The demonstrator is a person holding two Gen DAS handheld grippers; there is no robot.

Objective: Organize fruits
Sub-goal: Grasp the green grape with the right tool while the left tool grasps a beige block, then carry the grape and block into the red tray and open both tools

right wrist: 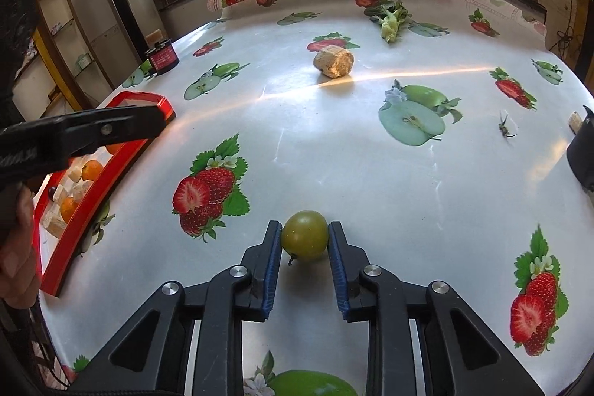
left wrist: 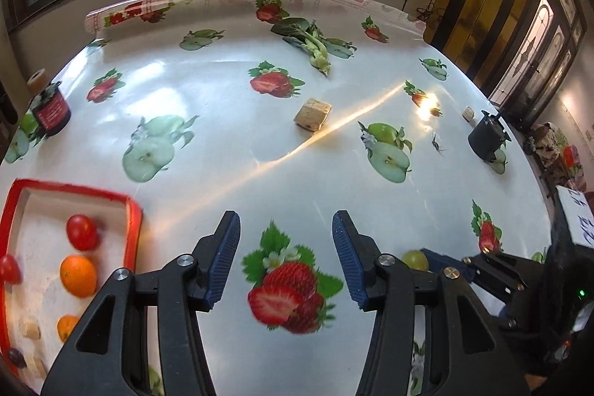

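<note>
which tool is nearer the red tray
Left. The left tool hovers open just beside the red tray; the right tool sits farther off, shut on the green fruit.

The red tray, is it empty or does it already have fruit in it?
Not empty. The red tray holds two oranges, red tomatoes, a dark grape and some pale chunks. The green fruit remains outside, on the table.

Glossy printed plastic cloth on the table (right wrist: 334,143), ribbed blue pads on black plastic tongs (right wrist: 305,240), smooth-skinned green fruit (right wrist: 305,235)
</note>
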